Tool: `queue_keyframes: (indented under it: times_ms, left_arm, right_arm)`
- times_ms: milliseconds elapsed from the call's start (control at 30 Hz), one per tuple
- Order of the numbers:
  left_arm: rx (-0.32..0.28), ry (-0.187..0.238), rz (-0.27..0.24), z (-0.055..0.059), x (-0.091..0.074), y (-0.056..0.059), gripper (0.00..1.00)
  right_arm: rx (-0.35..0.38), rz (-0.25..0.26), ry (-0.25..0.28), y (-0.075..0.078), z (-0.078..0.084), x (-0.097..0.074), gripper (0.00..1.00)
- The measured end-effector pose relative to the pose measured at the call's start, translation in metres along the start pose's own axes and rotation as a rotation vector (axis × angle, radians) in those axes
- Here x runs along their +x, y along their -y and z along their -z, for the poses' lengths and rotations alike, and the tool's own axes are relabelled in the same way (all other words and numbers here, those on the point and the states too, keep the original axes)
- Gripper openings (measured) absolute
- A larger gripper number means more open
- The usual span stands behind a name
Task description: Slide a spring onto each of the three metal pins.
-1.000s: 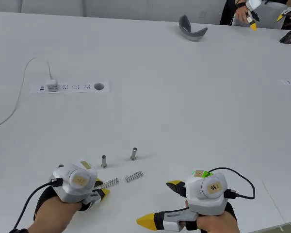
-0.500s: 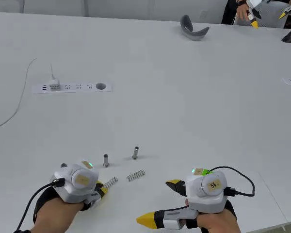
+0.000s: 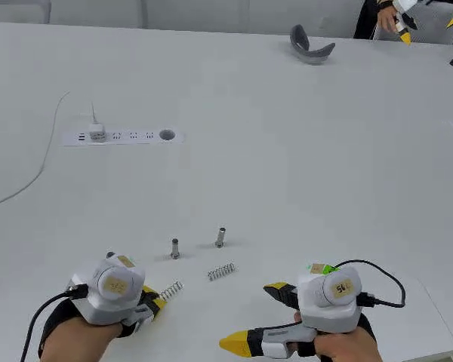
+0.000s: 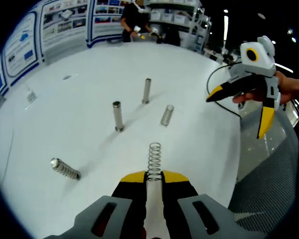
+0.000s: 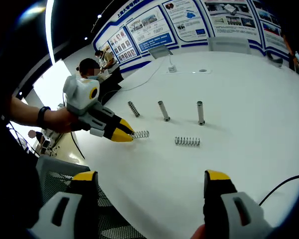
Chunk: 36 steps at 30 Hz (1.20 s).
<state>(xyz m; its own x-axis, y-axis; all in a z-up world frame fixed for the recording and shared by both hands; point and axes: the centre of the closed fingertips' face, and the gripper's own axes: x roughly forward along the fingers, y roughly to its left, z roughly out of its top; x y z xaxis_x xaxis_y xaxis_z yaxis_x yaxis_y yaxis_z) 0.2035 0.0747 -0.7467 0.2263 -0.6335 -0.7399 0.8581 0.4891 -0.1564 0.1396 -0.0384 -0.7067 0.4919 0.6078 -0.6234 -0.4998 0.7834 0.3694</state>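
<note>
- Two bare pins, the left pin [image 3: 174, 248] and the right pin [image 3: 220, 237], stand upright on the surface [image 3: 302, 166] in the head view. A loose spring [image 3: 221, 271] lies just in front of them. The left tongs [image 3: 155, 301] sit low, and the right tongs [image 3: 251, 317] are well apart from them.
- Left gripper view: the tongs pinch one end of the held spring [image 4: 154, 155], which points toward the pins. It is probably light, bendy wire that could flick out; an end grip leaves the bore free.
- Right gripper view: the jaws gape wide, holding nothing. A third pin [image 5: 133, 109] already wears a spring.
</note>
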Motion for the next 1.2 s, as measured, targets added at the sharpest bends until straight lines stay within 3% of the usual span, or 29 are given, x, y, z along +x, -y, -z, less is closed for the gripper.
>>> queue_keyframes:
  times_ms: [200,567,800,1067,1200]
  left_arm:
    - [-0.024,0.009,0.014,0.005,-0.014,0.007,0.1]
    - [0.035,0.004,0.019,0.014,-0.041,0.018,0.1]
    - [0.066,0.013,0.037,0.014,-0.054,0.031,0.1]
    - [0.064,0.041,0.055,0.002,-0.066,0.041,0.1]
    - [0.1,0.042,0.069,0.0,-0.066,0.05,0.1]
  right_arm:
    - [0.016,-0.011,-0.001,-0.002,0.003,0.001,0.89]
    - [0.047,-0.037,0.02,-0.007,-0.001,0.005,0.88]
    - [0.057,-0.076,0.031,-0.016,-0.005,0.007,0.86]
    - [0.065,-0.123,0.027,-0.028,-0.005,0.012,0.85]
    - [0.066,-0.144,0.025,-0.035,-0.006,0.014,0.84]
